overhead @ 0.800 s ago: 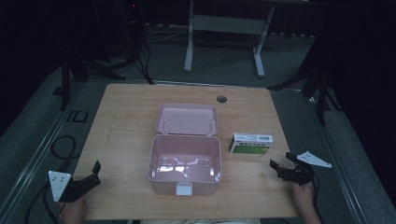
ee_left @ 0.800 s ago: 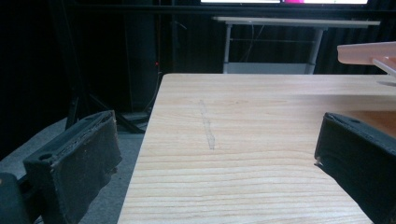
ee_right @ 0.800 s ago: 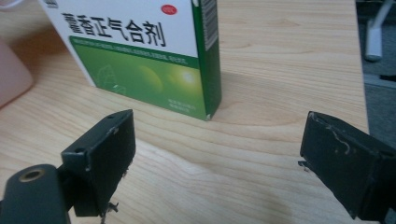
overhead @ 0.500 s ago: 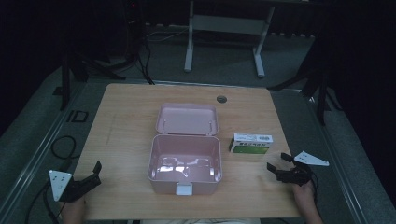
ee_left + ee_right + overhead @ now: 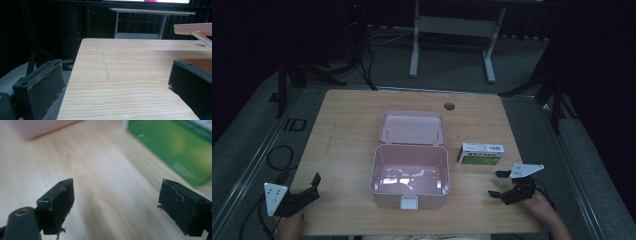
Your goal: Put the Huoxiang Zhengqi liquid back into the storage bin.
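My left gripper [image 5: 312,186] sits at the near left corner of the table [image 5: 347,130], jaws spread wide with nothing but bare wood between them, as the left gripper view confirms. Moving right, the pink box [image 5: 409,172] stands in the middle of the table with its lid [image 5: 412,127] thrown back flat behind it; I see no loose object inside, only glare on the floor of the tub, and its white latch [image 5: 408,202] faces me. Just right of it lies the green-and-white carton [image 5: 481,154], on its long side, near the box but apart from it. My right gripper [image 5: 498,184] is near the front right edge, just short of that carton, jaws wide apart and holding nothing; in the right gripper view the carton's green face [image 5: 175,147] lies ahead and to the right, untouched. Since the earlier frames this gripper has slid toward me and a little left, while the left one, the box and the carton have kept their places. A round grommet hole [image 5: 449,106] marks the far edge; nothing lies between gripper and carton.
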